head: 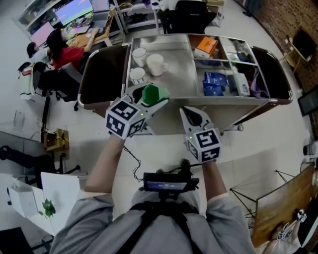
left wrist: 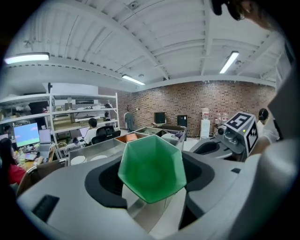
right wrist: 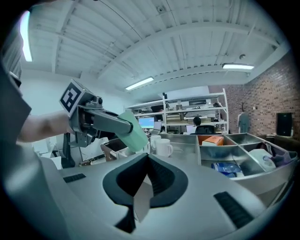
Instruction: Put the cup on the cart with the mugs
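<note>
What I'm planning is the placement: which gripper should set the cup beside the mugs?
Left: the left gripper holds the green faceted cup, nearest the white mugs; the right gripper is shut, empty.

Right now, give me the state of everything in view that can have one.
left gripper, shut on the green cup.
green cup, gripped, tipped with its mouth toward the gripper's camera, not yet on the cart.
right gripper, shut, empty.
white mugs, upright on the cart.
monitor, lit.
</note>
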Tool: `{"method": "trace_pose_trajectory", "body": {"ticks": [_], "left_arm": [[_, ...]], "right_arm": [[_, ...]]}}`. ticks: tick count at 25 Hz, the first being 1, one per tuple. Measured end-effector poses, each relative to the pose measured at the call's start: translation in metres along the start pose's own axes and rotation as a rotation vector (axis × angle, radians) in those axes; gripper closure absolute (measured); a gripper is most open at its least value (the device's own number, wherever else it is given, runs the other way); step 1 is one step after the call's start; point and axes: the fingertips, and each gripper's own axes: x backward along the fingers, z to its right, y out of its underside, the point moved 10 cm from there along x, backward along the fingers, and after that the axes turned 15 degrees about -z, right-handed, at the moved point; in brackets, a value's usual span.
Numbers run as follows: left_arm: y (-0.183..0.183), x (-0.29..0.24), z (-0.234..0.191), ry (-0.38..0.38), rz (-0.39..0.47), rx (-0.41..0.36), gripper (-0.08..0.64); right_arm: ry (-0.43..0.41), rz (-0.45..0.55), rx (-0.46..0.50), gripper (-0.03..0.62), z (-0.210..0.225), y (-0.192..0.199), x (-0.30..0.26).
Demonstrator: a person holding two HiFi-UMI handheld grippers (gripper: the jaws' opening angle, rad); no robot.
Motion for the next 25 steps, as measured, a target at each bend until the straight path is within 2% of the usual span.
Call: {"method": "trace_pose_trajectory", "body": {"ticks": [4,9,15,25], "left_arm": [[-0.031,-0.039,-0.027,0.03,-0.062,-0.014,0.236],[-0.049,-0.09,-0.049,0.079,-0.16,-0.025,0.236],[-0.054,-0.148,-0.065,0.117,-0.301,-0.047,0.236],[-0.049,-0.207,-0.082,0.165,-0.482,-0.088,0.236]], "right_arm": [[-0.031,-0.001,0.007,0.591,0.027,-0.024,-0.011],[-0.058,-0.032,0.038,0.591,0.048,-0.032,-0.025],[-0.081,-0.055,0.026,0.591,0.074,-0.028,-0.037],[-0.108,-0.045,-0.008,0.591,0.087,-0.021,-0.043]]}}
